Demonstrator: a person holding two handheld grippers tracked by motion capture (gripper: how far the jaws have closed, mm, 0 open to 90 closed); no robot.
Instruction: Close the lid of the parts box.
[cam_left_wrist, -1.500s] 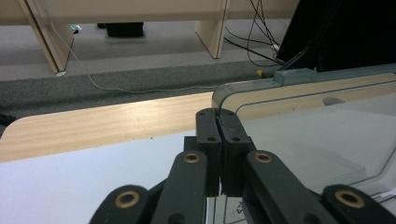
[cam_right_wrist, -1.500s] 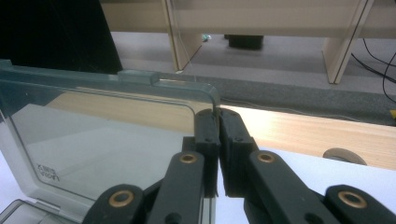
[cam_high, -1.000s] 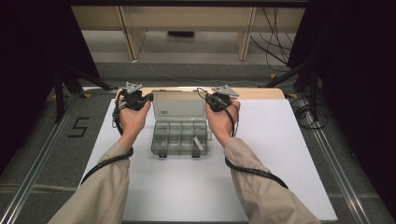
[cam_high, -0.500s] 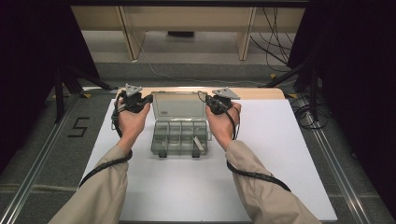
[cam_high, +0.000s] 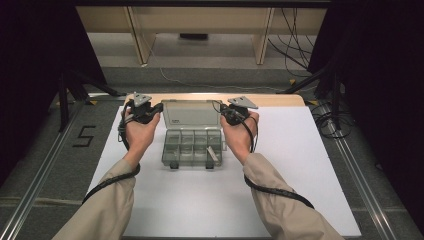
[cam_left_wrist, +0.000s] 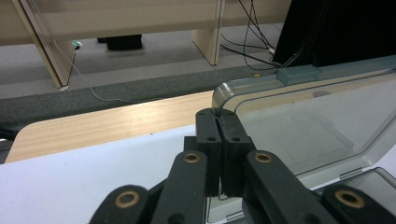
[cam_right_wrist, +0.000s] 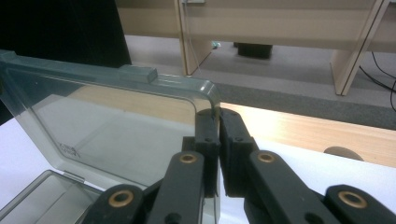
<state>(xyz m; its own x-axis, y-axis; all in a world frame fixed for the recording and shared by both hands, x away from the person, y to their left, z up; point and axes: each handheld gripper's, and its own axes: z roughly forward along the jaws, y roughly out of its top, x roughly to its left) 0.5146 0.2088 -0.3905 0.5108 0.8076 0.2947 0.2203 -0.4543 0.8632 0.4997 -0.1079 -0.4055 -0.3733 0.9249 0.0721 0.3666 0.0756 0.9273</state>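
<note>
Grey carpet and pale wooden furniture legs lie beyond a white desk with a wooden far edge. From the high view, a clear plastic box with small compartments sits at the middle of the desk, its lid swung up at the back. The left claw meets the lid's left edge and the right claw its right edge. Both forearms in tan sleeves come in from the bottom, angled inward, with the hands level on either side of the box and the wrists fairly straight.

In the left gripper view, the jaws of the left claw stand pressed together on the thin rim of the lid near its upper corner, with the box's base just below at the right.

In the right gripper view, the right claw is likewise clamped on the lid at its opposite corner, with the tray of the box low at the left.

The risk, as I judge it, is uneven motion: if one hand leads the other, the lid could twist and strain its hinge, or the light box could lift or slide on the smooth desk. Each grip is only a narrow pinch on a slick edge, so a jaw may slip off.
</note>
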